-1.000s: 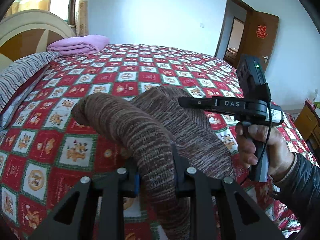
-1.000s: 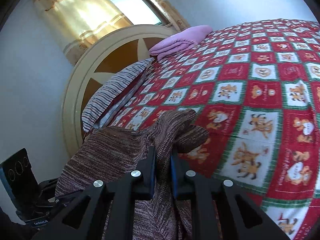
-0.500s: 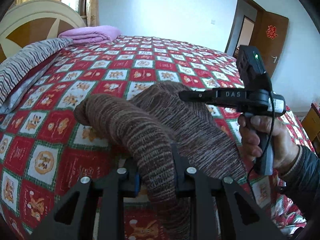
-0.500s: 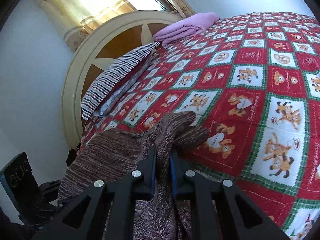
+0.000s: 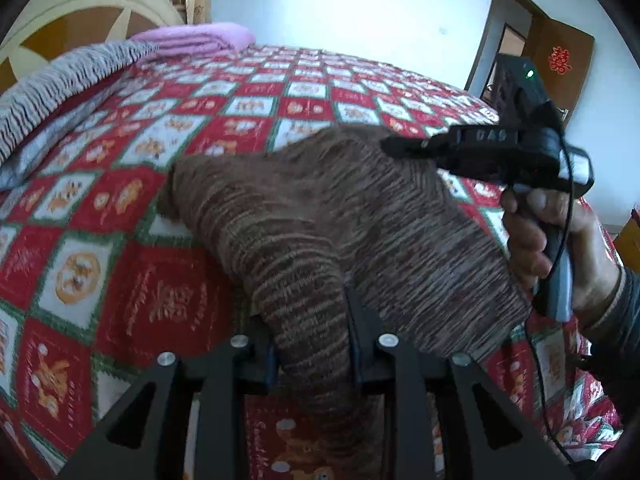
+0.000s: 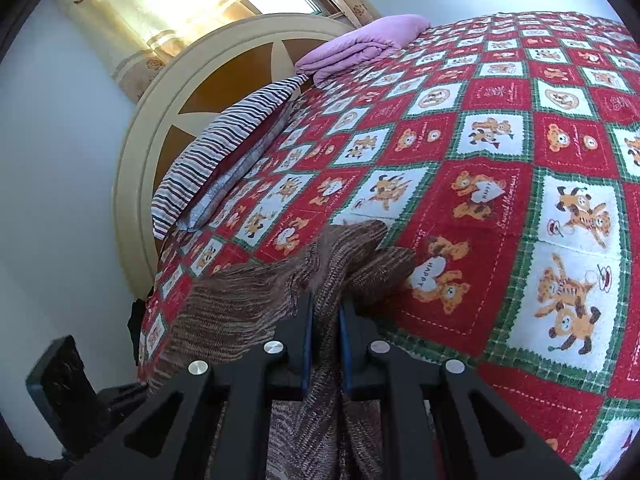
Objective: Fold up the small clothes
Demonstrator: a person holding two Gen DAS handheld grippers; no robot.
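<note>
Left wrist view | my left claw (image 5: 312,348) just eased wider, brown knit garment (image 5: 340,216) between jaws, lower toward bedspread (image 5: 120,208) | right claw (image 6: 324,332) pinching knit | laying-down likely next

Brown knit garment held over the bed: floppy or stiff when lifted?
Probably floppy: the brown knit garment sags and bunches between the left claw and right claw. Likely thick and somewhat weighty: folds look bulky. Its ribbed knit should resist slipping.

White walls, a sunlit curtained window (image 6: 192,4) behind a round headboard (image 6: 224,76) — brown door (image 5: 560,64) ajar.
</note>
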